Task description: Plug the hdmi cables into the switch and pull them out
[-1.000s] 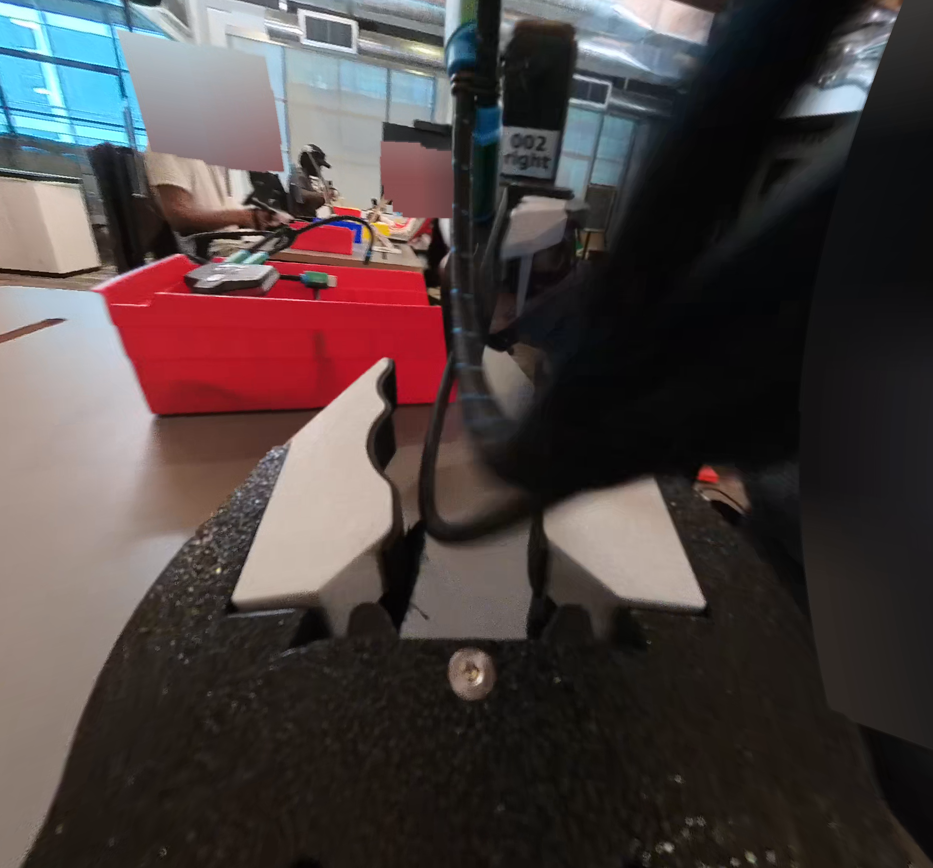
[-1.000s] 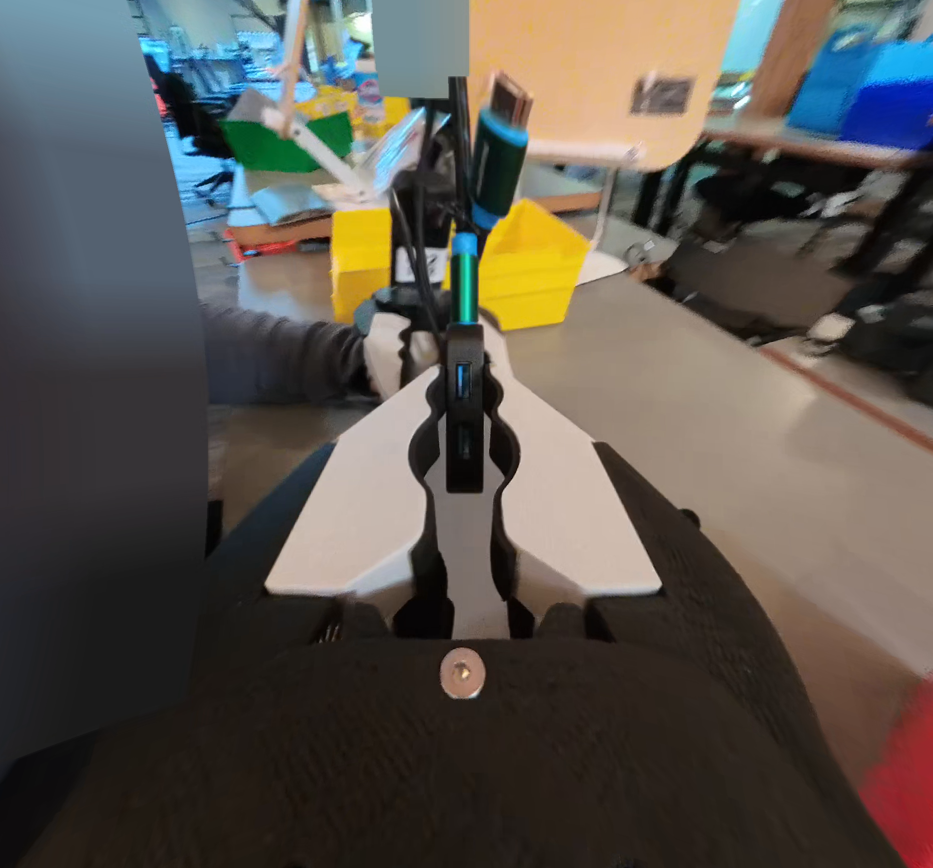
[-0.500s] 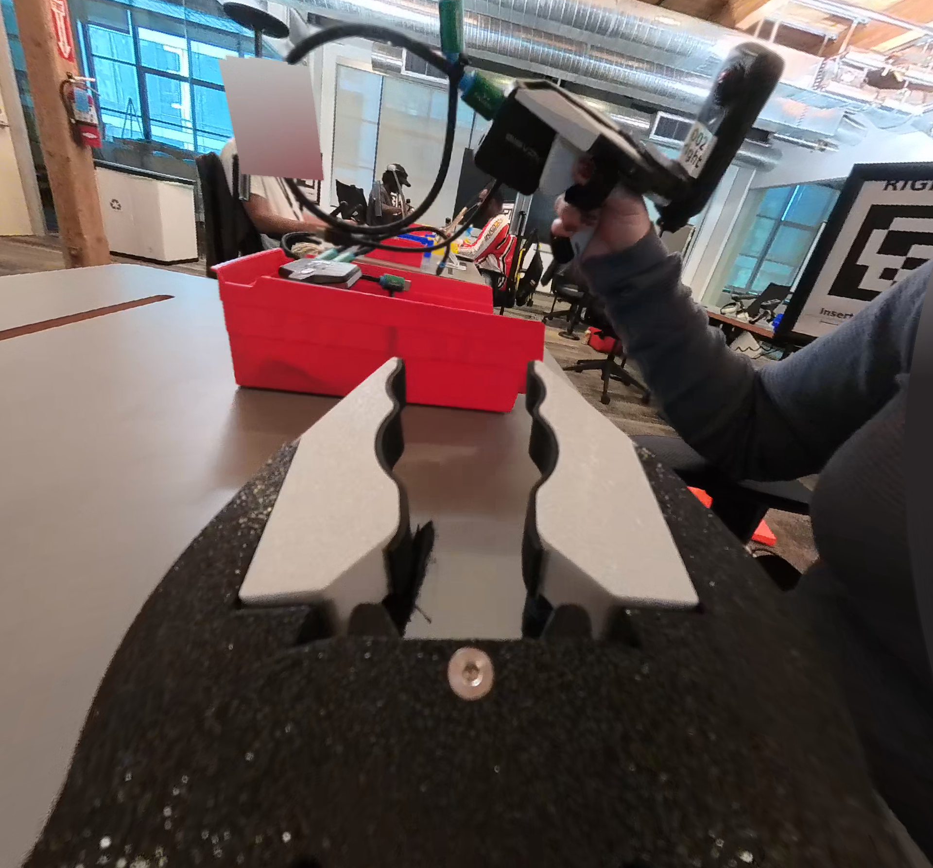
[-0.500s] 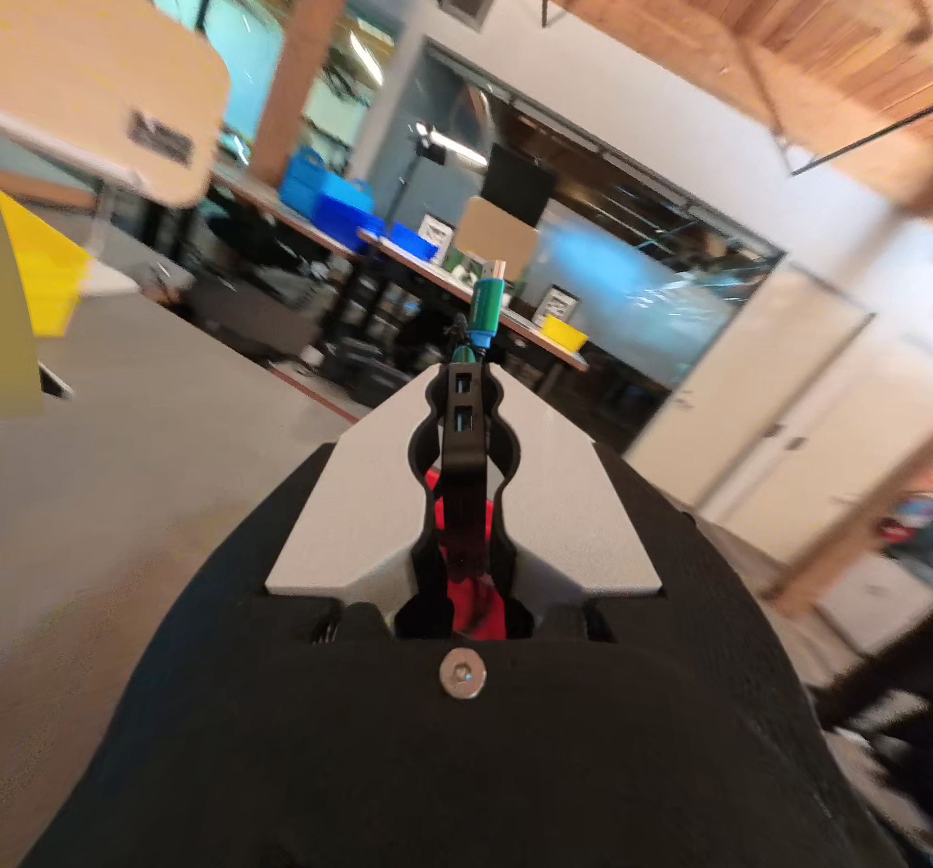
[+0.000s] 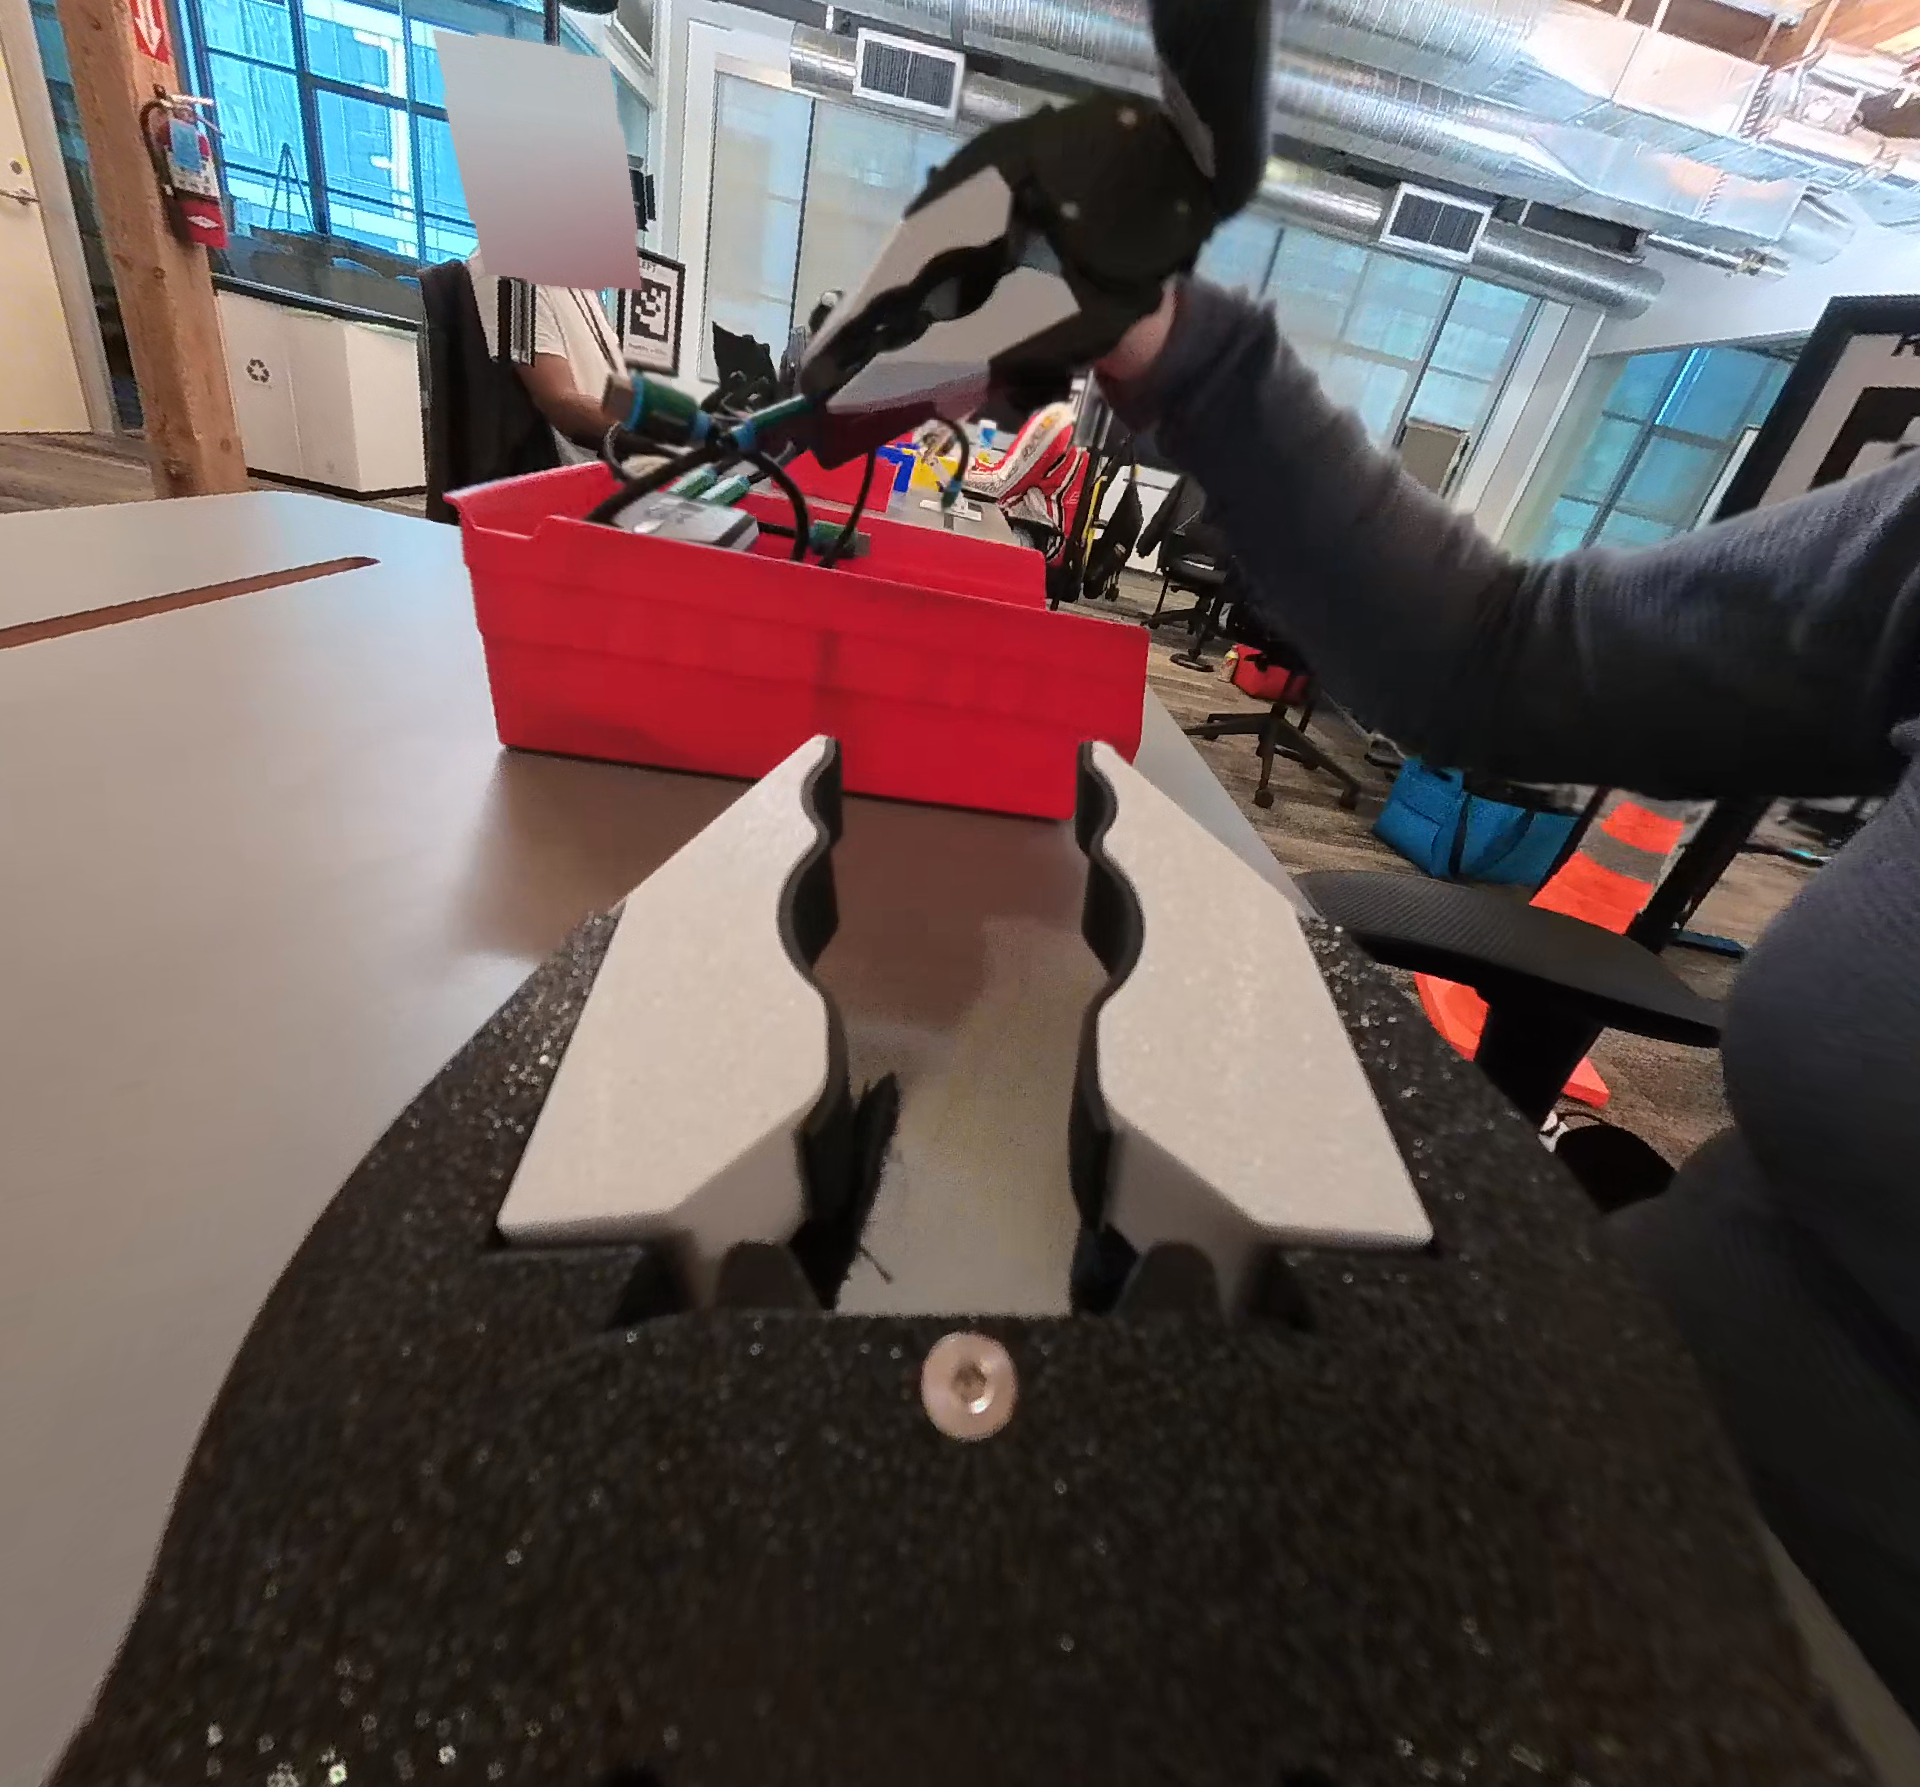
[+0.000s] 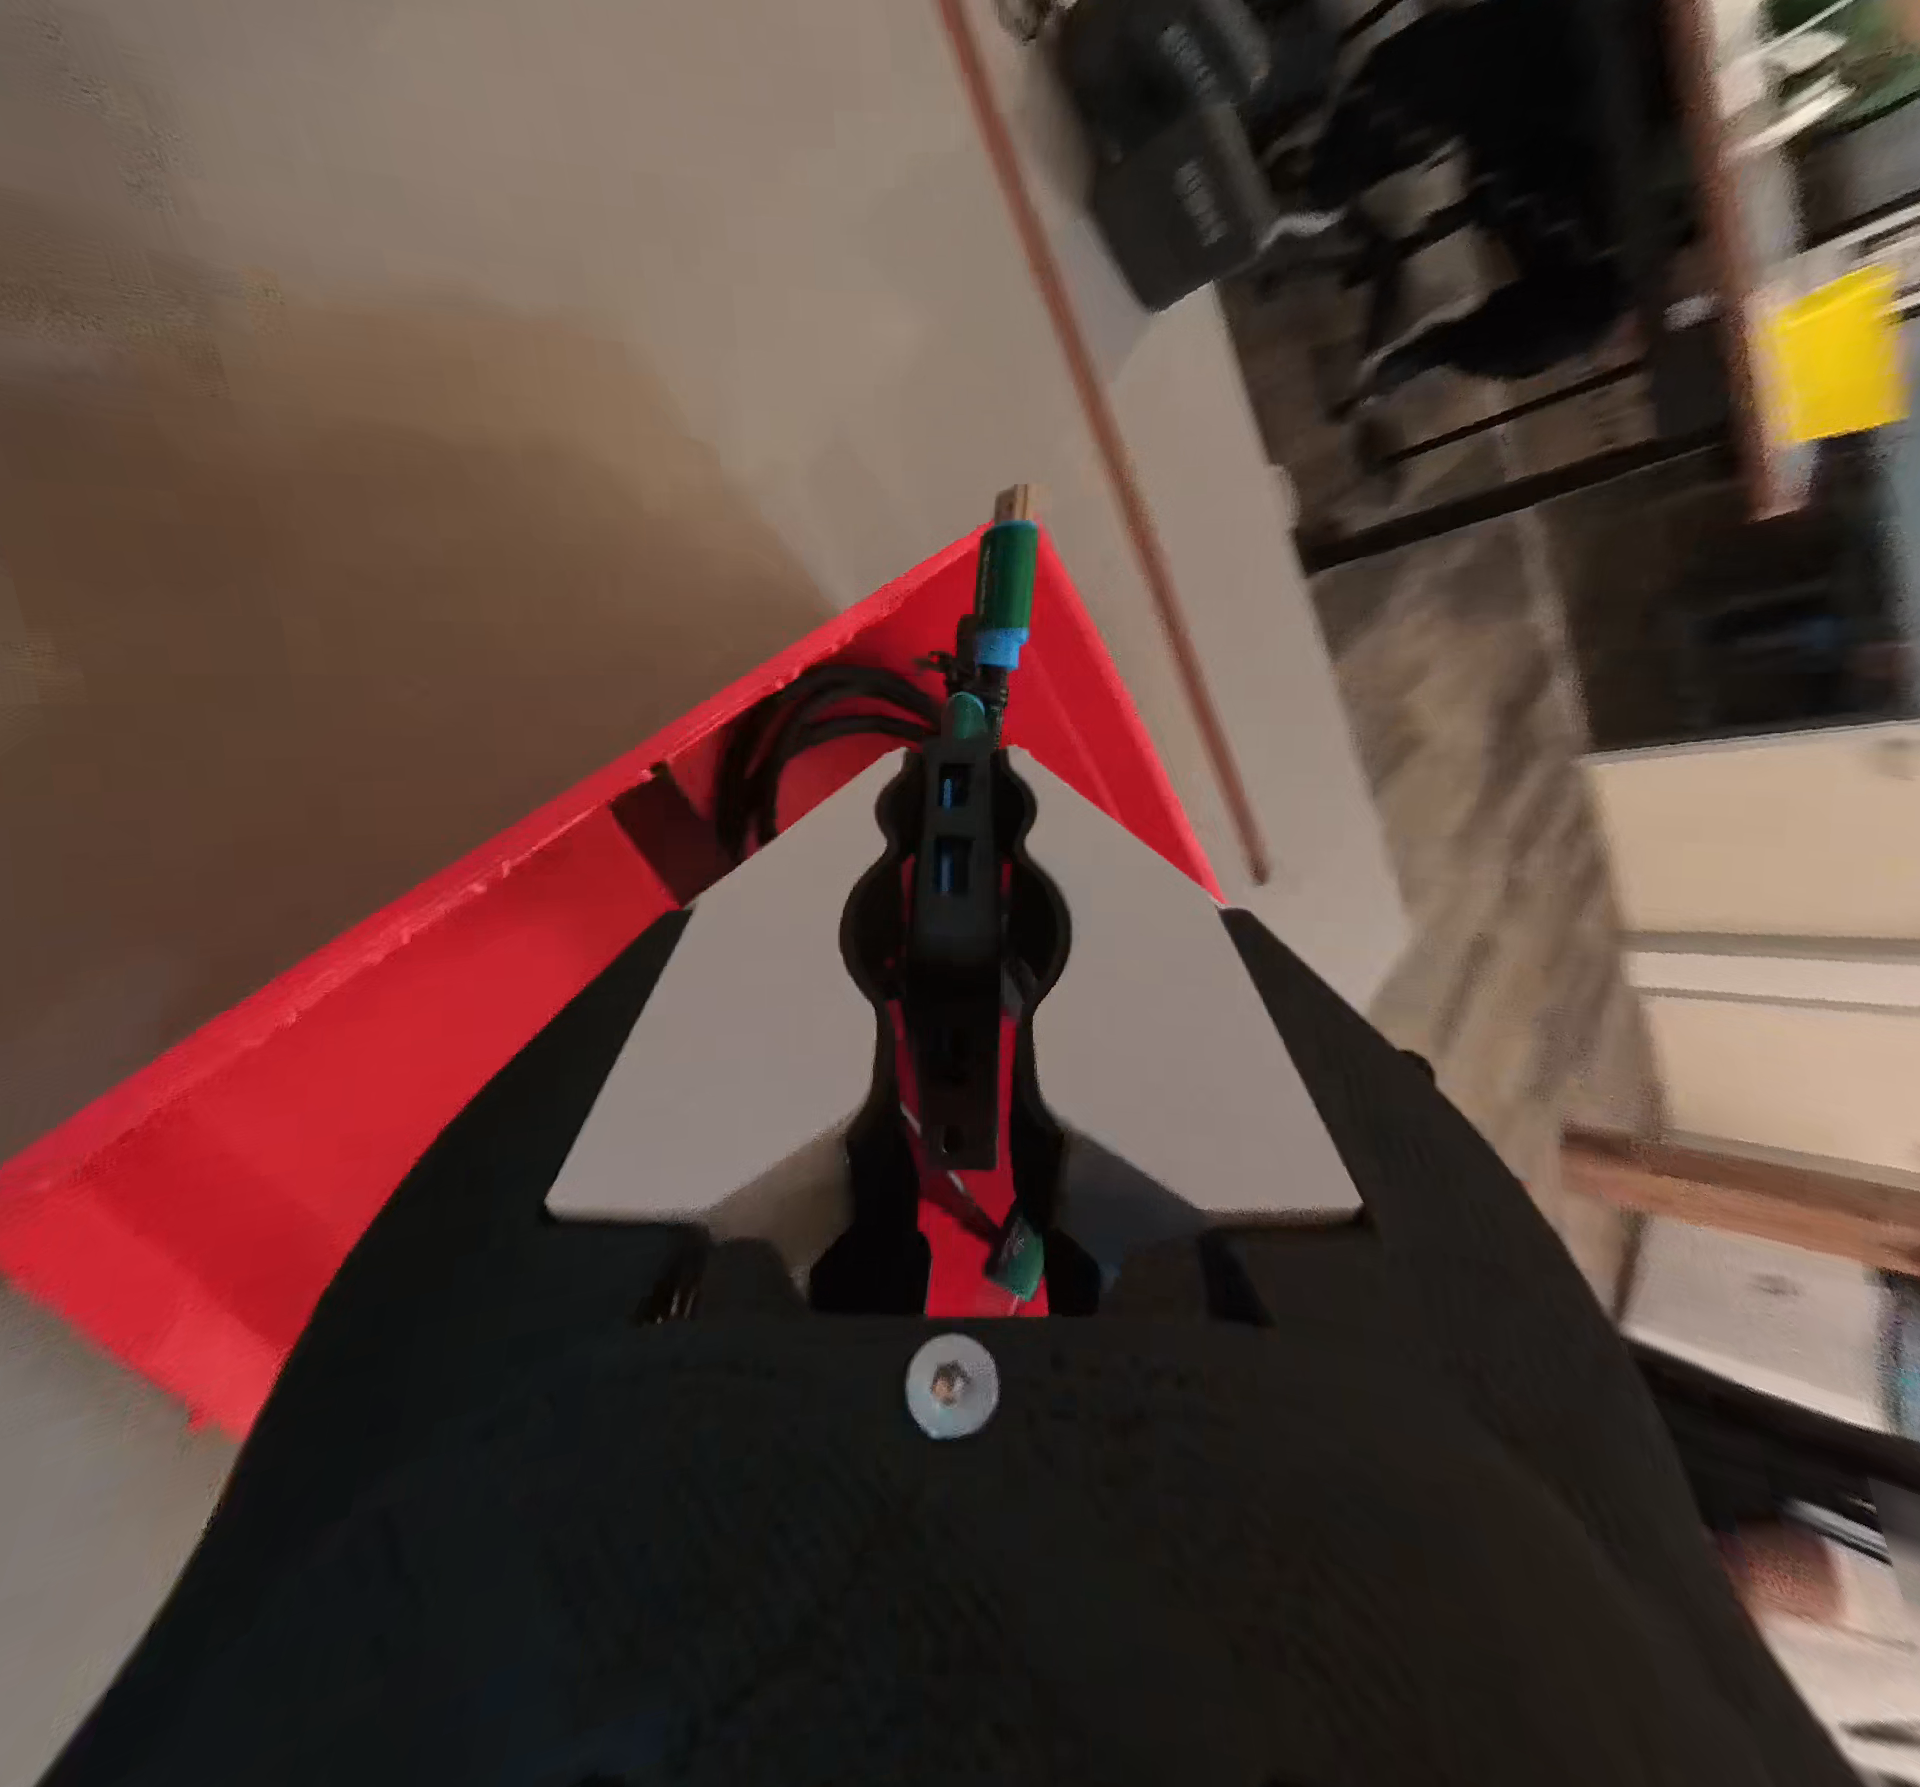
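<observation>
Left gripper (image 5: 956,864): low over the brown table (image 5: 260,854), its grey fingers (image 5: 707,1031) spread wide with nothing between them; only table surface shows in the gap.

Right gripper (image 6: 956,864): closed tight on a slim black switch (image 6: 961,948), which sits edge-on between the fingers, two blue ports facing the camera. In the left wrist view the same right gripper (image 5: 862,355) is held up in the air above the bin, tilted down toward it, by a hand in a dark sleeve (image 5: 1455,594).

HDMI cable (image 6: 1006,584): a green plug with a blue collar and metal tip juts out past the gripper's fingertips, over the bin's far corner; the black cord (image 6: 800,740) loops down into the bin. Whether another plug is seated in the switch cannot be told through the blur.

Red bin (image 5: 810,698): on the table ahead of the left gripper, well apart from it. Inside lie a grey device (image 5: 686,522) and more green-ended cables (image 5: 831,537).

Background: a person (image 5: 561,355) seated behind the bin; black chairs (image 5: 1247,594) to the right.
</observation>
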Demonstrator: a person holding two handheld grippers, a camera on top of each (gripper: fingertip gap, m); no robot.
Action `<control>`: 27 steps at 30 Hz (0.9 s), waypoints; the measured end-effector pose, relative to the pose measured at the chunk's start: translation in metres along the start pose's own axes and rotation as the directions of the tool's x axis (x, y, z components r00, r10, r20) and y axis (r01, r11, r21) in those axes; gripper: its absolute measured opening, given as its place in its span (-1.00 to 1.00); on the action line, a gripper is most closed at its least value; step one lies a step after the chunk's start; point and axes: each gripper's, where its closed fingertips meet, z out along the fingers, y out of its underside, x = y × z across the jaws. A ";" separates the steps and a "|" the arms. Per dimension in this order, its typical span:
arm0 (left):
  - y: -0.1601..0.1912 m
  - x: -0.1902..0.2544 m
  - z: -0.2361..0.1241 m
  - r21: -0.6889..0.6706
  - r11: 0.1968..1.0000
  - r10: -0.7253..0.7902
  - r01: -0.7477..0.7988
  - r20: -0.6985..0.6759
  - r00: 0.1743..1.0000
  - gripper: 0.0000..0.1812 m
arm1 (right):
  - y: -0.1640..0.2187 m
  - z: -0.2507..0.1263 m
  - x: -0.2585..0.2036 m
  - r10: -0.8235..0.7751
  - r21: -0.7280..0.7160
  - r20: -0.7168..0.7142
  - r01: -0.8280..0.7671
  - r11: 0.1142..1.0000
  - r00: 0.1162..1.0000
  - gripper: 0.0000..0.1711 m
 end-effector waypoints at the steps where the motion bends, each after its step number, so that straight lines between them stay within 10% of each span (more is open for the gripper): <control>1: 0.000 0.000 0.000 0.000 1.000 -0.001 0.001 0.000 1.000 -0.53 | 0.002 0.004 0.003 0.024 -0.031 0.050 -0.023 0.999 0.998 -0.86; 9: -0.002 -0.002 -0.002 0.010 1.000 -0.019 0.019 0.003 1.000 -0.53 | 0.055 0.035 0.050 0.148 -0.439 0.167 -0.061 0.897 0.975 -0.82; 14: -0.005 -0.008 -0.005 0.027 0.999 -0.019 0.018 0.033 0.999 -0.52 | 0.090 0.032 0.070 0.185 -0.606 0.079 -0.100 0.789 0.980 -0.41; 22: -0.008 -0.036 -0.013 0.025 0.998 0.046 -0.054 0.244 0.969 -0.48 | 0.077 -0.002 0.088 0.102 -0.299 -0.285 -0.189 0.935 0.953 -0.31; 27: -0.015 -0.048 -0.021 -0.046 0.957 0.277 -0.286 0.431 0.859 -0.41 | 0.047 -0.052 0.055 0.368 0.216 -0.519 -0.298 0.930 0.772 -0.30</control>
